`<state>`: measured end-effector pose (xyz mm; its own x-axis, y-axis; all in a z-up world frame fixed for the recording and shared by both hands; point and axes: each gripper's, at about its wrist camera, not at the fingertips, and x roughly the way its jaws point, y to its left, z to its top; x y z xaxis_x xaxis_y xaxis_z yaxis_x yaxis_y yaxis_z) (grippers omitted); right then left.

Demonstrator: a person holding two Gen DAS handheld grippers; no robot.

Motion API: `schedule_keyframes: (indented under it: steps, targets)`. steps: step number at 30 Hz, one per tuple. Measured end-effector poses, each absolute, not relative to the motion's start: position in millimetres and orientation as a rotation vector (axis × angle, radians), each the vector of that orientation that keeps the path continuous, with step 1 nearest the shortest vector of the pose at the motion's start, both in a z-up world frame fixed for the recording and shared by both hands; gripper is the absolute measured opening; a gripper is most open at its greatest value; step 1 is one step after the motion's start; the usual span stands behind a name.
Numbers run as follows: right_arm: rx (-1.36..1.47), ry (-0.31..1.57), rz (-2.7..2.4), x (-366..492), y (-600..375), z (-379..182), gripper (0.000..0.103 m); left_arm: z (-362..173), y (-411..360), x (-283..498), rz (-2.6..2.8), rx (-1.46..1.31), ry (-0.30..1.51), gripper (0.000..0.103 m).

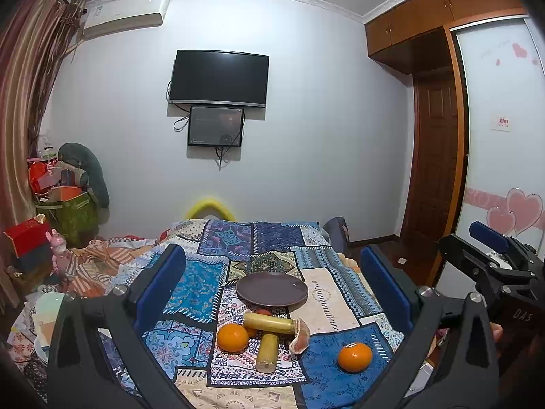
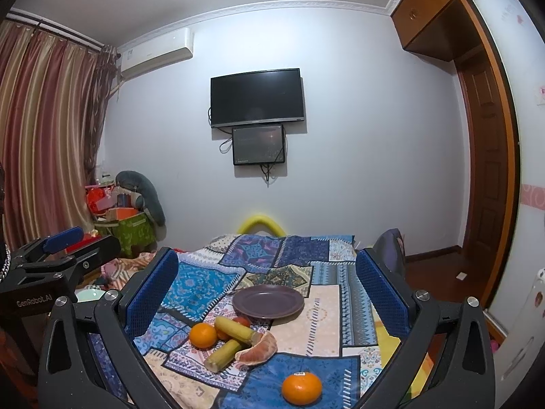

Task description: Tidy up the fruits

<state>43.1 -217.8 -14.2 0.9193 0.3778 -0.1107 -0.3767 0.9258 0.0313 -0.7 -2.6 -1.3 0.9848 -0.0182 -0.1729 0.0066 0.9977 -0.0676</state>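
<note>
On a patchwork cloth lies an empty dark purple plate [image 1: 271, 289] [image 2: 268, 301]. Just in front of it sits a cluster: an orange [image 1: 232, 337] [image 2: 203, 335], two yellow-green sugarcane pieces [image 1: 269, 322] [image 2: 222, 355], a peeled citrus segment [image 1: 299, 336] [image 2: 257, 350] and a small red fruit [image 1: 264, 312] [image 2: 242, 321] partly hidden behind. A second orange [image 1: 354, 357] [image 2: 301, 388] lies apart, nearer and to the right. My left gripper [image 1: 272, 283] is open and empty above the cluster. My right gripper [image 2: 267, 286] is open and empty too; it also shows at the left wrist view's right edge [image 1: 490, 252].
The cloth covers a bed [image 1: 279, 238]. Bags, boxes and a grey plush [image 1: 85, 170] pile up at the left by the curtain. A TV [image 1: 219, 80] hangs on the far wall. A wooden wardrobe and door [image 1: 432, 156] stand at the right.
</note>
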Motion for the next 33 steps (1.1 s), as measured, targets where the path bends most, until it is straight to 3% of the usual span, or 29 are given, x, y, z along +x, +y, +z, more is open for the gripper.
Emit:
schedule_keyframes:
  steps: [33]
  targets:
    - [0.017,0.115,0.391,44.1,-219.3,-14.7,0.103,-2.2,-2.2,3.7,-0.014,-0.072,0.182,0.103]
